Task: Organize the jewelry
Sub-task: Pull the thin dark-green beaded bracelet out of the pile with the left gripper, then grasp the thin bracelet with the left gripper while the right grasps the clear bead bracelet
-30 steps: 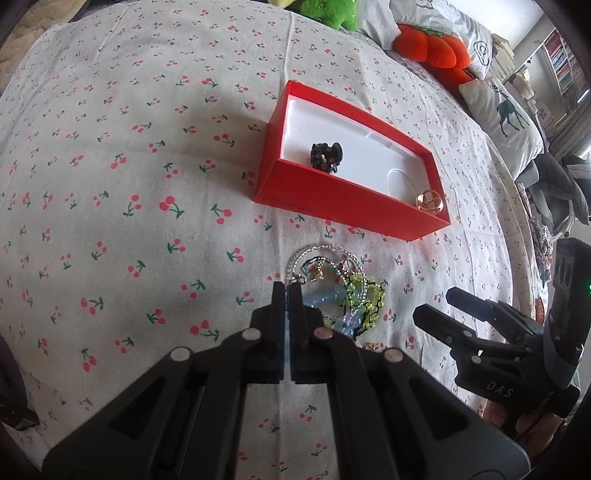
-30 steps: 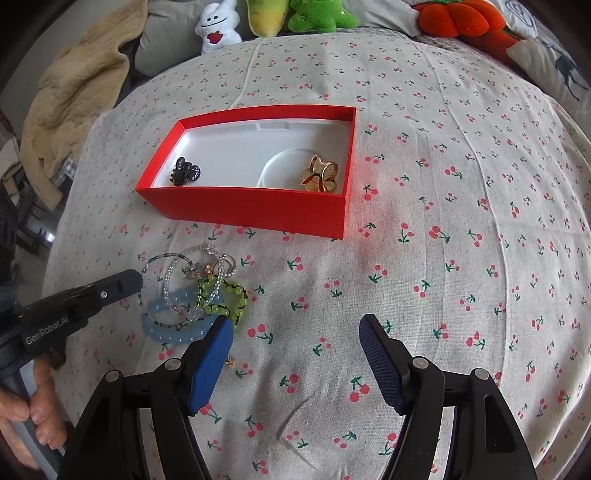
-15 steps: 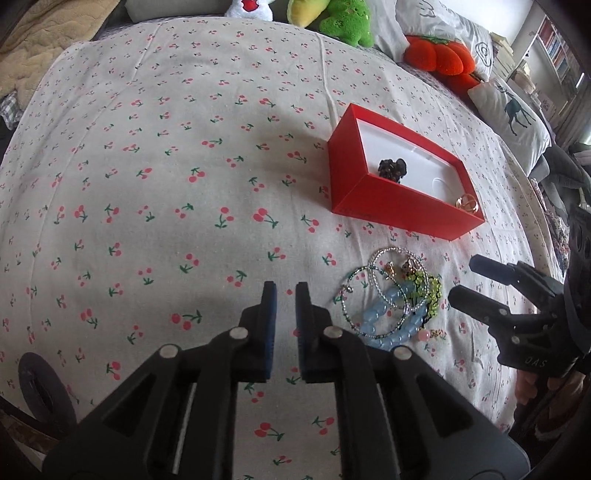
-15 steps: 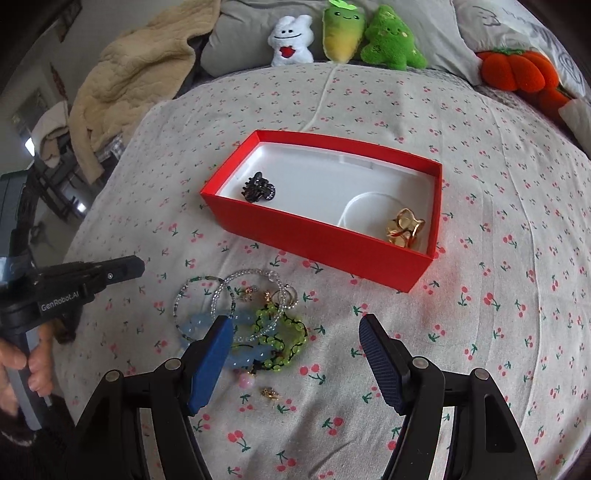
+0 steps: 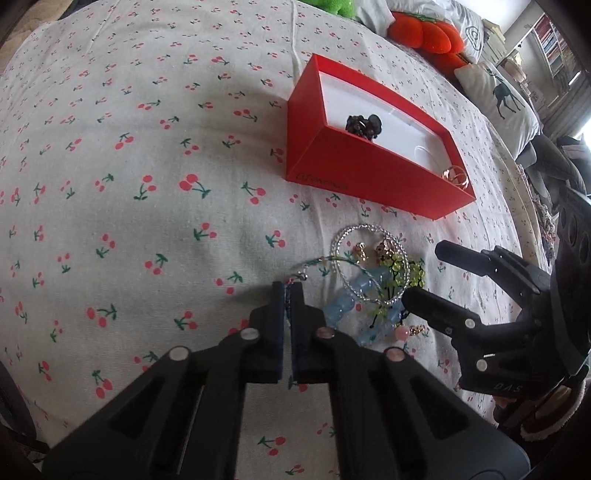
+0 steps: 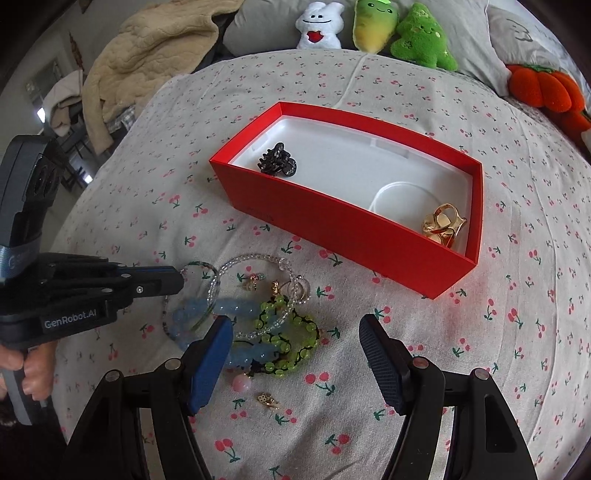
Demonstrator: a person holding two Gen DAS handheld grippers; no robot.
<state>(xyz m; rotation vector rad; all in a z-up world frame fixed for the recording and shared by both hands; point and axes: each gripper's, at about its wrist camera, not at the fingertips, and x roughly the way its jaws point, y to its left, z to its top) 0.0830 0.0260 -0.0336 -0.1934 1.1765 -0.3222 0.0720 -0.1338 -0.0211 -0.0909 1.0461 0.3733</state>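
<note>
A red box [image 6: 354, 229] [image 5: 369, 173] with a white inside lies on the cherry-print bedsheet. It holds a black hair clip [image 6: 277, 162] [image 5: 364, 125] and a gold ring piece [image 6: 443, 223] [image 5: 456, 175]. In front of it lies a tangled pile of bracelets [image 6: 251, 310] [image 5: 373, 280]: clear beads, blue beads, green beads, small gold charms. My left gripper [image 5: 288, 288] [image 6: 177, 280] is nearly shut, its tips at the thin green bracelet [image 6: 199, 264] on the pile's left edge. My right gripper [image 6: 295, 332] [image 5: 424, 273] is open and empty just over the pile's near side.
Plush toys [image 6: 369, 26] and pillows line the far edge of the bed. An orange plush [image 6: 543, 90] lies at the far right, a beige blanket [image 6: 155, 48] at the far left. A pink bead [image 6: 242, 384] and a gold earring [image 6: 267, 400] lie near the pile.
My left gripper has closed its jaws further and moved right and forward to the pile's left edge. My right gripper has come nearer to the pile, still open.
</note>
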